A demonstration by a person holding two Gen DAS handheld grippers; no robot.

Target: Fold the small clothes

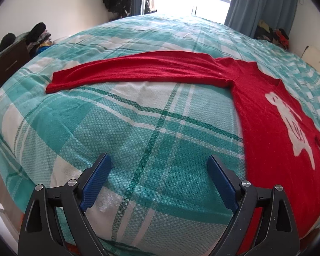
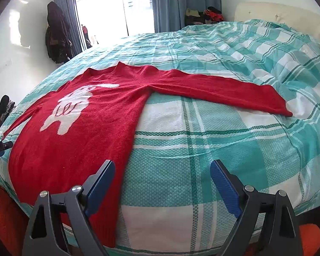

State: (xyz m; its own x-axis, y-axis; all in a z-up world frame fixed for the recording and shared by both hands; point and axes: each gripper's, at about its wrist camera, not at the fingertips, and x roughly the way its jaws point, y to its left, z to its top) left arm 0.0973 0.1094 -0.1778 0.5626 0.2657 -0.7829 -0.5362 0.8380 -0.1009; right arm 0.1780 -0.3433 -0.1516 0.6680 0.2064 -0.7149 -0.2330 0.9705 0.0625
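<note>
A red sweater [image 2: 96, 132] with a white figure [image 2: 70, 106] on its chest lies flat, face up, on the bed. One sleeve [image 2: 224, 87] stretches straight out to the right in the right wrist view. In the left wrist view the other sleeve [image 1: 128, 70] runs out to the left from the sweater's body [image 1: 266, 128]. My left gripper [image 1: 158, 157] hangs open over bare bedcover, just left of the sweater's side, holding nothing. My right gripper [image 2: 163, 162] is open too, with its left finger above the sweater's lower right edge and nothing between the pads.
A teal and white plaid cover [image 1: 138, 128] spreads over the whole bed. A cream headboard [image 2: 277, 15] stands at the far right. Blue curtains [image 2: 181, 0] flank a bright window. Dark coats [image 2: 57, 34] hang on the wall, and a dark dresser [image 1: 8, 61] stands beside the bed.
</note>
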